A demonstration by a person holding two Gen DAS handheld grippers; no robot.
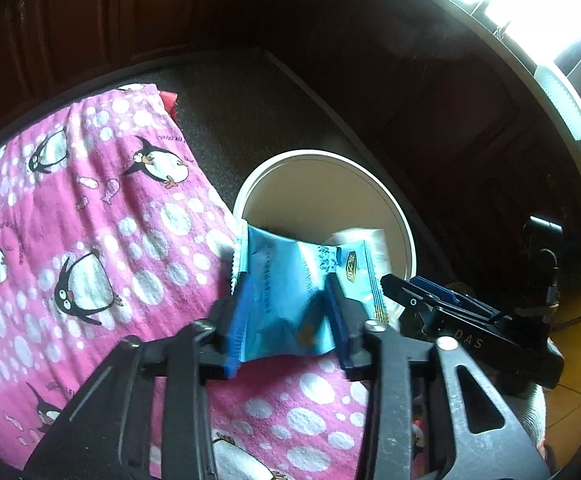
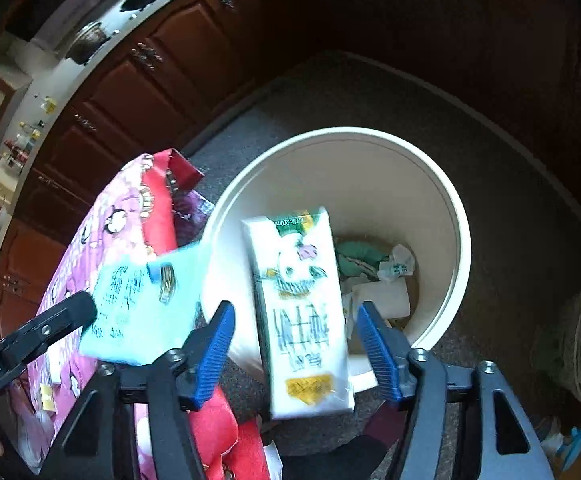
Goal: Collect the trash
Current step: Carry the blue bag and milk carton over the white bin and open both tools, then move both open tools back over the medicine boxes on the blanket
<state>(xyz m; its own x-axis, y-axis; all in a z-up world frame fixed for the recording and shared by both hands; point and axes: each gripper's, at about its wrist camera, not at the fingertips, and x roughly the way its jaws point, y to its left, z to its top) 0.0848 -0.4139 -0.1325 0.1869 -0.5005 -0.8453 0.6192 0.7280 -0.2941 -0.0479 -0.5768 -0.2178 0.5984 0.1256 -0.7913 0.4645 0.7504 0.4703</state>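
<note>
Your left gripper (image 1: 288, 312) is sitting spread around a light blue plastic snack wrapper (image 1: 290, 280) with Chinese print I can't read, right at the rim of the round white plastic trash bin (image 2: 456, 216); whether the pads are actually pressing on it, I can't tell. Your right gripper (image 2: 296, 344) is standing wide open, a white milk carton (image 2: 302, 312) with a cow drawing and a "200ml" mark between the blue fingers (image 2: 214, 352), touching neither. The bin is holding crumpled white paper (image 2: 400, 262) and something green (image 2: 354, 256). A pink penguin-print towel (image 1: 90, 240) is lying beside it.
</note>
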